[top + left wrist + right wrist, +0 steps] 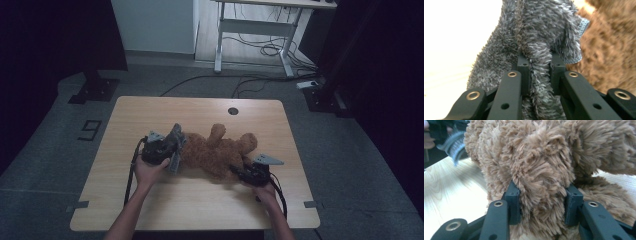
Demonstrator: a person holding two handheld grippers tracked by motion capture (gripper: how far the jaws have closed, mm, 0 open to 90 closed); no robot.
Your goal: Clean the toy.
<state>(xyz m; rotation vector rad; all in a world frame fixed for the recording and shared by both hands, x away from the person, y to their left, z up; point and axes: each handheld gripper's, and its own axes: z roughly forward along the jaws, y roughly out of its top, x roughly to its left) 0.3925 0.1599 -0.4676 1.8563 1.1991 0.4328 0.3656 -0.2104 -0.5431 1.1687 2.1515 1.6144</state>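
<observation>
A brown plush teddy bear point(220, 150) lies across the middle of the wooden table point(150, 112). My left gripper point(170, 150) is shut on a grey fluffy cloth point(536, 37), whose pile bulges up between the jaws, right beside the bear's brown fur point(614, 45). In the high view the grey cloth point(176, 137) touches the bear's left end. My right gripper point(239, 171) is shut on a thick limb of the bear point(541, 182), with fur squeezed between its pads at the bear's near right side.
The table has a round cable hole point(233, 110) near its far edge. Beyond it stand a white desk frame point(260, 30) and loose cables point(270, 50) on the floor. Bare wood lies to the left of and in front of the bear.
</observation>
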